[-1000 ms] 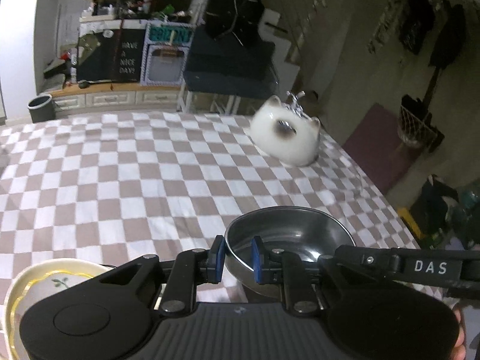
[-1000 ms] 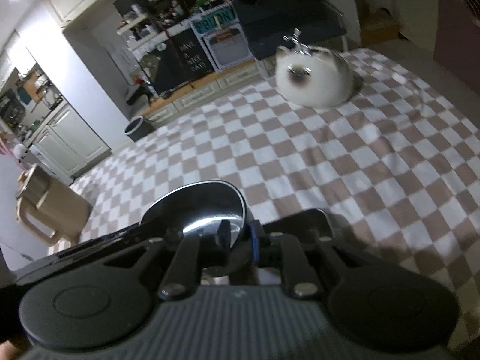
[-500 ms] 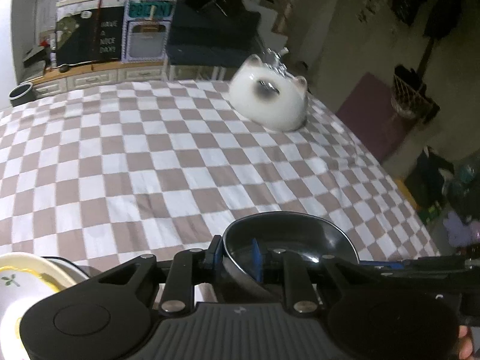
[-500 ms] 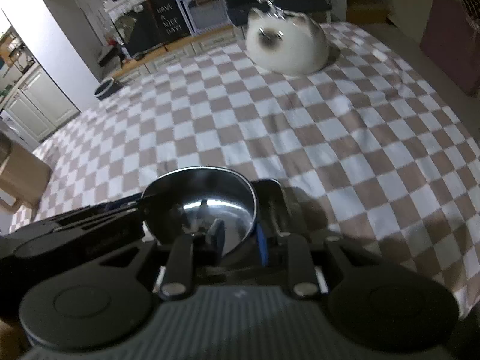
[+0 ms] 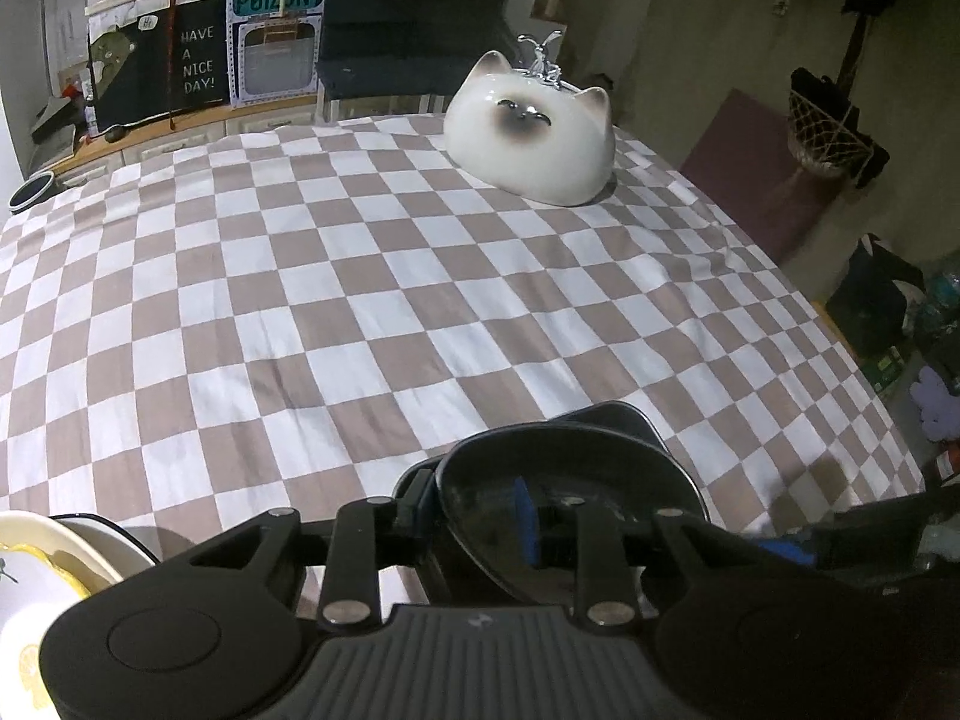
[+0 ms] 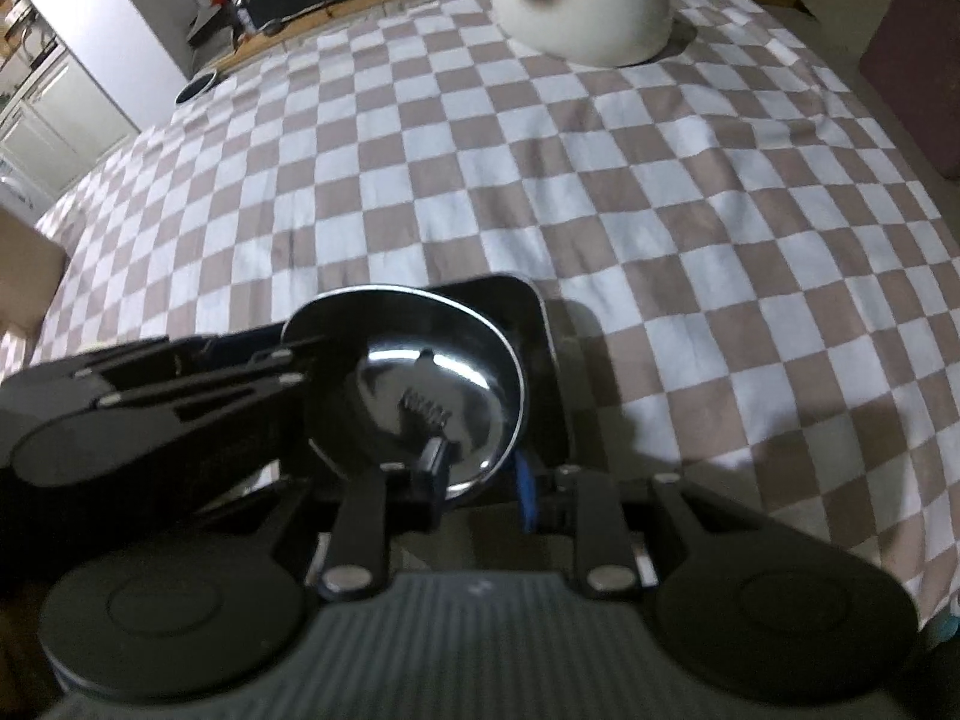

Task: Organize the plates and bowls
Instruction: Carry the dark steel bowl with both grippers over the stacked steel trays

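Both grippers stand at the steel bowl (image 6: 420, 396), which sits in a dark square tray (image 6: 543, 348) on the checked surface (image 5: 360, 300). The left gripper (image 5: 474, 510) straddles the bowl's rim, its fingers parting, the blue pad inside looking clear of the wall. The right gripper (image 6: 480, 468) straddles the near rim, fingers slightly apart; contact I cannot tell. The step looks like releasing the bowl into the tray. Next: widen both, lift straight off. Left of the bowl lie yellow-rimmed plates (image 5: 54, 576); far beyond it, a cat-faced bowl (image 5: 534, 132) upside down.
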Demonstrator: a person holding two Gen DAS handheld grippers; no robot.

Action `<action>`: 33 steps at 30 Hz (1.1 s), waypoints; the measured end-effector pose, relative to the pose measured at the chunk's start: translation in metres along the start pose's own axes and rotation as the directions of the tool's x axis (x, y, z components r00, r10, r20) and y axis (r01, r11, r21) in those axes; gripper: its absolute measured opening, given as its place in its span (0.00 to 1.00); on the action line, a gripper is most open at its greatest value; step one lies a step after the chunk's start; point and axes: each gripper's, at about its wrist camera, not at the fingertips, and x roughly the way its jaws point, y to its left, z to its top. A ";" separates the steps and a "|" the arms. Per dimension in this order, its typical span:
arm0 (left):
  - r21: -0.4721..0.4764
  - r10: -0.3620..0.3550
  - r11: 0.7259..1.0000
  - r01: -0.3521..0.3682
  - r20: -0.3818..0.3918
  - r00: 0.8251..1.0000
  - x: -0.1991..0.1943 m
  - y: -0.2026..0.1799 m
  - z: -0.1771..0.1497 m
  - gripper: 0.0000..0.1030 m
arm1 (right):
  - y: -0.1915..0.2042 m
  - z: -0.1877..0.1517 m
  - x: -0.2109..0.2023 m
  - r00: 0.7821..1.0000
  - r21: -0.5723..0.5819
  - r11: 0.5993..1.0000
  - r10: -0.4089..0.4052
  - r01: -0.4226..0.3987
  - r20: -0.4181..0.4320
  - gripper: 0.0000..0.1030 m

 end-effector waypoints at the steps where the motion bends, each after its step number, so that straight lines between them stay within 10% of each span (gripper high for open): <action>1: 0.000 -0.001 1.000 0.001 -0.001 1.000 0.001 0.000 0.000 0.28 | 0.001 0.000 0.001 1.000 -0.007 1.000 0.000 0.000 -0.005 0.30; 21: -0.004 -0.019 1.000 0.018 -0.018 1.000 0.009 0.000 0.002 0.32 | 0.005 -0.001 0.005 0.999 -0.042 0.999 0.027 -0.028 -0.023 0.61; 33: -0.025 -0.020 0.999 0.020 0.013 1.000 -0.008 0.013 0.003 0.38 | 0.005 -0.004 -0.008 0.999 -0.074 0.996 0.043 -0.041 0.015 0.58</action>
